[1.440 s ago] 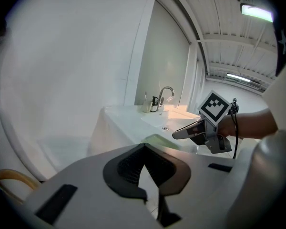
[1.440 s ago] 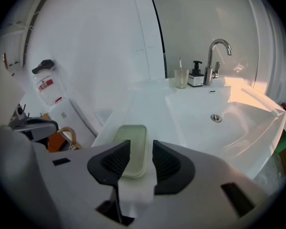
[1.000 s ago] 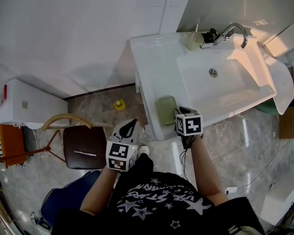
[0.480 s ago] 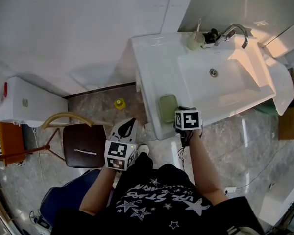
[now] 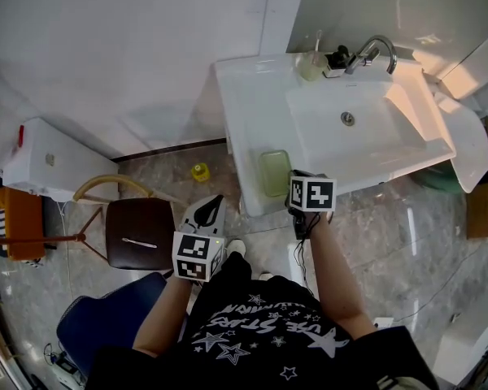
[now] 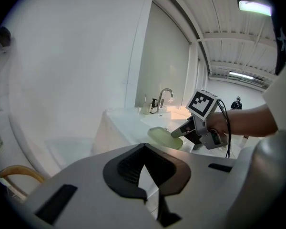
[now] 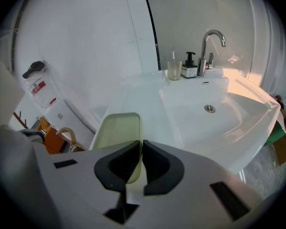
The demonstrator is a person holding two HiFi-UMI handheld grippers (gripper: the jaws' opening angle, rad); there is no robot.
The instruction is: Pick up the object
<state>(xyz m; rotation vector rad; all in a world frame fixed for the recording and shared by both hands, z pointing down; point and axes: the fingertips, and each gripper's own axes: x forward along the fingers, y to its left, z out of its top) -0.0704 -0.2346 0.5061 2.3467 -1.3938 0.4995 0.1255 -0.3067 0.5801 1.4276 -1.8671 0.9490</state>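
A pale green, shallow tray lies at the front left corner of the white sink counter. My right gripper reaches it from the near side. Its jaws are closing, with the tray's right rim between the pads. In the left gripper view the tray shows with the right gripper clamped on its end; whether it is off the counter I cannot tell. My left gripper hangs shut and empty over the floor, left of the sink.
The basin has a faucet, a cup and a dark bottle at its back. A brown stool, a blue chair, a yellow item and a white unit stand on the floor at left.
The right gripper edged forward to the tray and its jaws drew together on the tray's rim. The left gripper stayed where it was.
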